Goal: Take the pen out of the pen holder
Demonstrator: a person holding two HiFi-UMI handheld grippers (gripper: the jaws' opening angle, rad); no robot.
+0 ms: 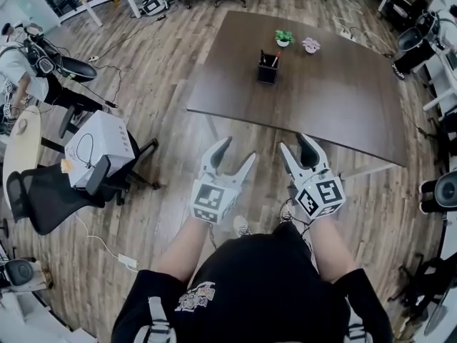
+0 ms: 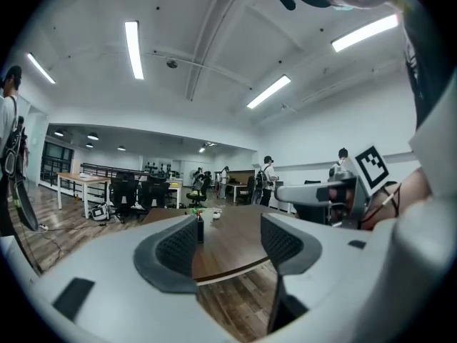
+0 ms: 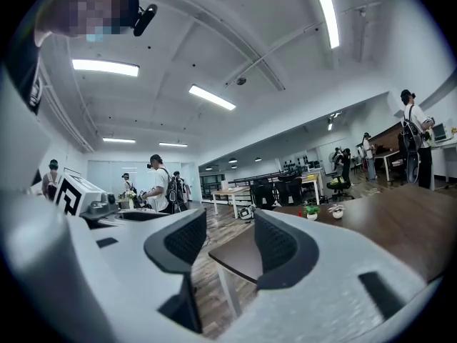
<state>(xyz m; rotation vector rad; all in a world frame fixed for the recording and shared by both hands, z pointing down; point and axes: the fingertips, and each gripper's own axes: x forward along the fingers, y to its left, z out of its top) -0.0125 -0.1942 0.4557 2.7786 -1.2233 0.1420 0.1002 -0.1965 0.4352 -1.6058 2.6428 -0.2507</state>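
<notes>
left gripper (image 1: 239,148): spread | right gripper (image 1: 295,143): spread | pen holder (image 1: 268,72): on table (image 1: 335,98) | shirt print (image 1: 194,296): perhaps lettering

Bright ceiling strip lights (image 2: 133,48), sharp focus, strong fisheye edge distortion

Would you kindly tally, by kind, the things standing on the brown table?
Pen holder: 1, its pens too small to count
Potted plants: 2, a green one and a pinkish one
Total: 3
</notes>
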